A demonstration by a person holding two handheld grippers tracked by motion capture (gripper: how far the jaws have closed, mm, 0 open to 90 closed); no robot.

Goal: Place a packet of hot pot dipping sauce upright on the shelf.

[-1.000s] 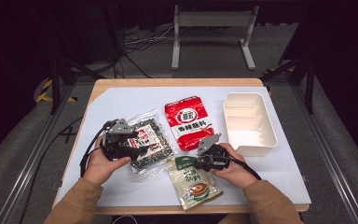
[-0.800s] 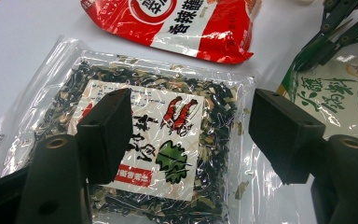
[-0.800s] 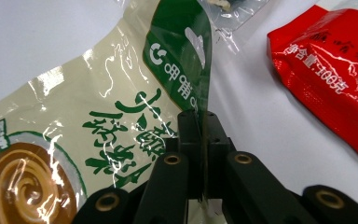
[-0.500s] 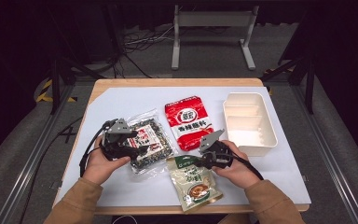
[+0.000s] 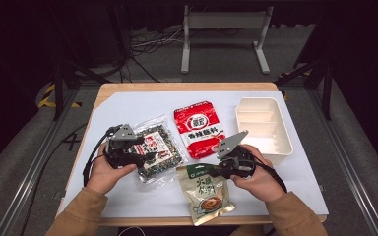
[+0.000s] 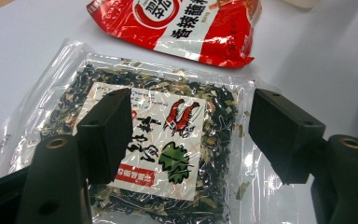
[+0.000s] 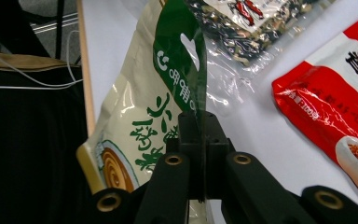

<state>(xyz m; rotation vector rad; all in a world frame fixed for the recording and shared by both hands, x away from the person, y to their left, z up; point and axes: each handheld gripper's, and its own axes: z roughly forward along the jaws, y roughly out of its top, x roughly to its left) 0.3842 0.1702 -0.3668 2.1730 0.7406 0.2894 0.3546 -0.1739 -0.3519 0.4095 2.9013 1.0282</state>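
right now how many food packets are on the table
3: clear seaweed packet under the left tool, red packet at centre, green-and-cream packet pinched by the right tool.

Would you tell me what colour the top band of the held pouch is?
Dark green, clearest in the right gripper view, on the pouch.

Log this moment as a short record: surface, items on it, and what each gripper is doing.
surface: white sheet on a wooden table
items: clear packet of dried greens, red packet, green and cream pouch, white divided tray
left gripper: jaws open, one either side of the clear packet's label, not gripping
right gripper: jaws shut on the pouch's green top edge
tray contents: none visible
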